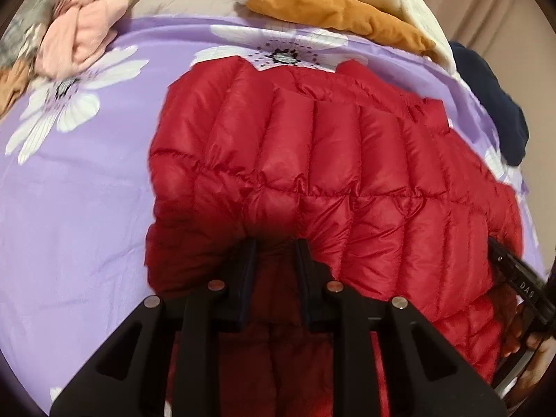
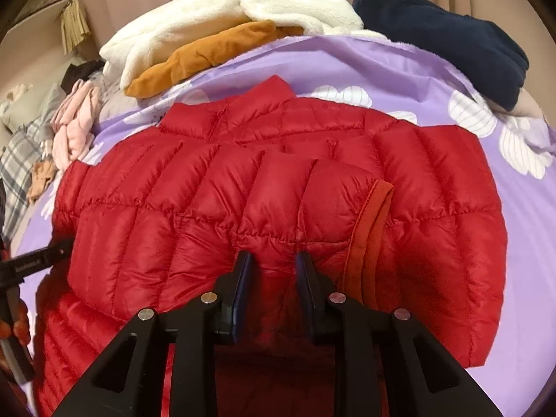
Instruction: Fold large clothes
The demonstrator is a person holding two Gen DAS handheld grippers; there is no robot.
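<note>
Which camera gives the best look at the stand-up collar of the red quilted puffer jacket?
The right wrist view: the collar of the red quilted puffer jacket stands in full outline against the purple flowered sheet. The left wrist view shows only the jacket's far edge; no collar can be made out there.

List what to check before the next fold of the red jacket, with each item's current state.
1. Left gripper has jacket fabric pinched between its fingers: ok.
2. Right gripper has jacket fabric pinched between its fingers: ok.
3. Red jacket lies flat on the purple sheet: ok at the collar end; the near part is lifted and bunched.
4. Sleeve cuff tucked onto the body: ok.
5. Sheet beyond the collar free of the white and orange clothes: ok, pile sits apart.
6. Jacket's near hem even: cannot tell, hidden by the grippers.
</note>
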